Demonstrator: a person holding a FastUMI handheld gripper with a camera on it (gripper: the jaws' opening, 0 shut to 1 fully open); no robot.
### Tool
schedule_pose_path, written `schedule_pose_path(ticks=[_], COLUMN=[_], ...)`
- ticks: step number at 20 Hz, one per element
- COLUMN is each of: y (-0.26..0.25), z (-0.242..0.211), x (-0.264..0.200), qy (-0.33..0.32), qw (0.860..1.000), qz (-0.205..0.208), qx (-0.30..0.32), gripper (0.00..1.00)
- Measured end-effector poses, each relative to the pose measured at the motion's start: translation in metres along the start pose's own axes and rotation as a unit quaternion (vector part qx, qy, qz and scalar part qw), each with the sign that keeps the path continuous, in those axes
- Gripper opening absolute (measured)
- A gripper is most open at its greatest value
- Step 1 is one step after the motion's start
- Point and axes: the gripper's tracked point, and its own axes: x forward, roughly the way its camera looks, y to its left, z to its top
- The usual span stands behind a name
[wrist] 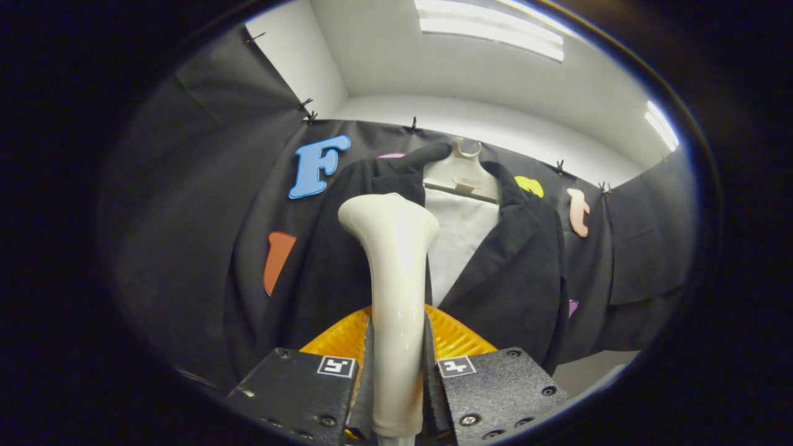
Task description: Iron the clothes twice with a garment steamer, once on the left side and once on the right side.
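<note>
While one cream steamer stands upright between its two fingers, the gripper is clamped on the steamer's handle, a finger pressing on each side. The steamer's flared head rises ahead of the fingers and sits in front of the left half of a single black jacket, at chest height; whether the head touches the cloth cannot be told. The jacket hangs open on one pale hanger, whose hook shows at the collar, and one white panel fills the gap between the two lapels, just right of the steamer's head. Something orange and ribbed shows low down behind the handle, just beyond the fingers and in front of the jacket's hem. Behind the jacket hangs the booth's black cloth wall, pinned along its top edge by several small clips. Above it run a white wall and a ceiling with two bright light panels.
</note>
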Motion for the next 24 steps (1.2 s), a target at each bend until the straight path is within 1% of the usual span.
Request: schedule_pose_path(ticks=[7,12,18,24], y=[0.007,0.009,0.01,0.007], z=[-0.048,-0.068,-0.088,-0.114], x=[-0.02,-0.029,-0.043,-0.063], qy=[0.054,0.068,0.086,0.113], qw=[0.998,0.997,0.996,0.993], qz=[0.009,0.011,0.014,0.022], qx=[-0.014,-0.024,-0.022,-0.005], gripper=[0.35,0.35,0.35,0.35])
